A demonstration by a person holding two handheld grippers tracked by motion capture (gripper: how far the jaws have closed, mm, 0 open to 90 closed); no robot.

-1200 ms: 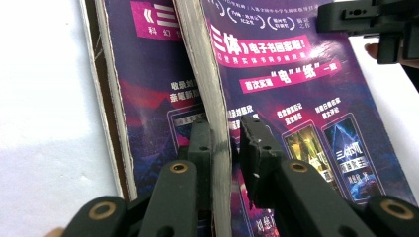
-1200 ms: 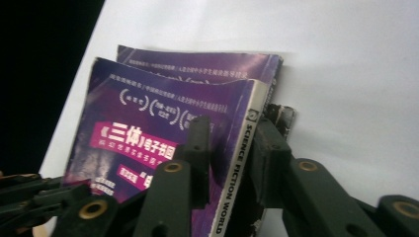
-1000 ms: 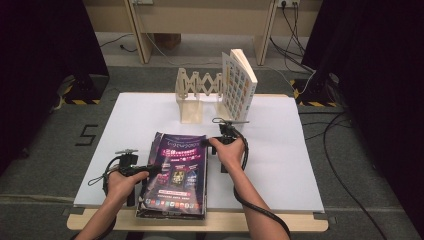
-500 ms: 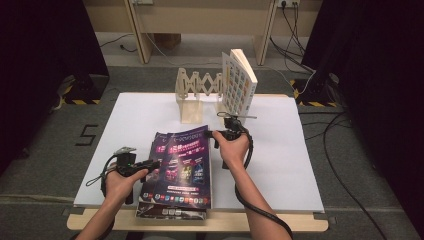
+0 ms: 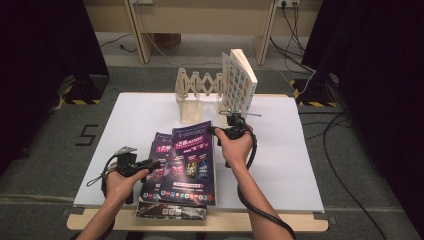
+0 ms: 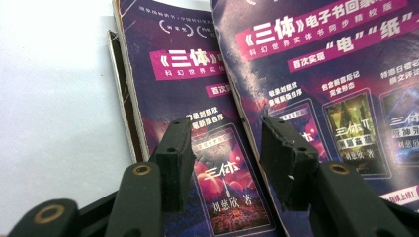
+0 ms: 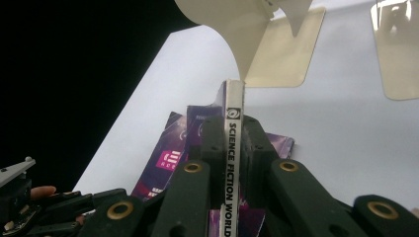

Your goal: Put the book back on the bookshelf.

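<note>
wooden rack (image 5: 196,92), upright book (image 5: 239,81), white table (image 5: 290,150)

the right tool (image 5: 216,131) grips the top magazine (image 5: 192,162) by its far corner; left tool (image 5: 156,163) beside the stack.

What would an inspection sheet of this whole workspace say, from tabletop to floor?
Surface: white table, bare apart from the items below.
Job's things: top magazine raised by its spine; purple magazine stack beneath; upright book in the wooden accordion rack.
Clutter: nothing seen.
Grippers: right gripper clamps the top magazine's spine; left gripper, its jaws just opened, stands apart over the stack's cover, gripping nothing.
Cables: gripper cable trails along the forearm; floor cables at right.
Surroundings: dark curtains, grey floor.
</note>
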